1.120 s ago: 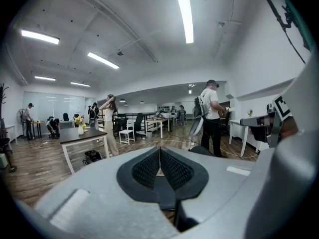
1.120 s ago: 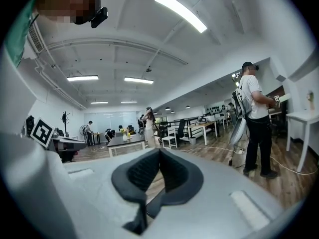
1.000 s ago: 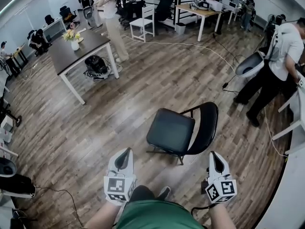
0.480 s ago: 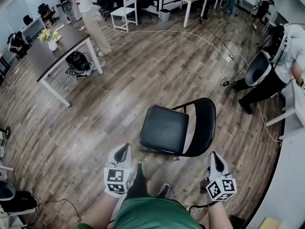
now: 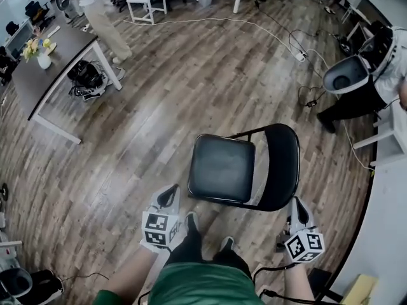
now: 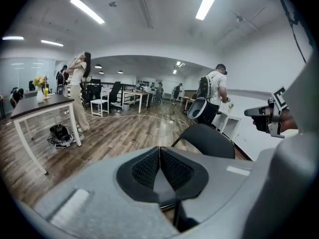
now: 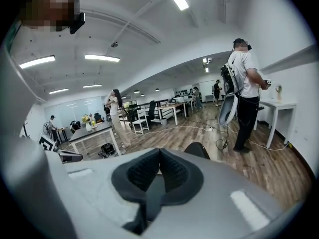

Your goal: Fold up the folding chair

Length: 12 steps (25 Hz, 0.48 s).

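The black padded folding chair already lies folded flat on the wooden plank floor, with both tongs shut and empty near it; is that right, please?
Not quite: the black padded folding chair stands unfolded on the wooden plank floor, its seat level, as the head view shows. The rest holds: the left tongs and the right tongs are shut and empty.

The wood-plank floor (image 5: pixel 159 126) bears the unfolded folding chair (image 5: pixel 222 168) — plus a trailing white cable (image 5: pixel 210 19) and a dark table (image 5: pixel 51 68).
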Tool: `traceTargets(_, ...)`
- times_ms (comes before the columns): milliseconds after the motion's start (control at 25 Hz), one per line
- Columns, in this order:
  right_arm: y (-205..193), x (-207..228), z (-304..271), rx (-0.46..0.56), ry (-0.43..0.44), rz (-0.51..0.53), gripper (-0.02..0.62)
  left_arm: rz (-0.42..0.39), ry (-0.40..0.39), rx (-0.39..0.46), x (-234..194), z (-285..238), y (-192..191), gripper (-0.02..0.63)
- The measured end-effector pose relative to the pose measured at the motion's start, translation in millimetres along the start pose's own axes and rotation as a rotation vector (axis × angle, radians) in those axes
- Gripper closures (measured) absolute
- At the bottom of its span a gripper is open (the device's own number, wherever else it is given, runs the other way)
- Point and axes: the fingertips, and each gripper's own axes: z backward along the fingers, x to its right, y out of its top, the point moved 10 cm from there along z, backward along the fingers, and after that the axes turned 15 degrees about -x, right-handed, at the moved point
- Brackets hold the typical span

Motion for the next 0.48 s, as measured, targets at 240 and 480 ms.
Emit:
traceTargets(240, -1, 29, -20, -0.02, -0.107, -0.041, 0.594, 0.037, -0.13, -0.127, -35, -77, -14, 0.594)
traceTargets(480, 7, 69, -53, -0.005, -0.151, -0.12, 0.594, 0.067, -0.067, -0.229, -52, -139, -19, 0.584)
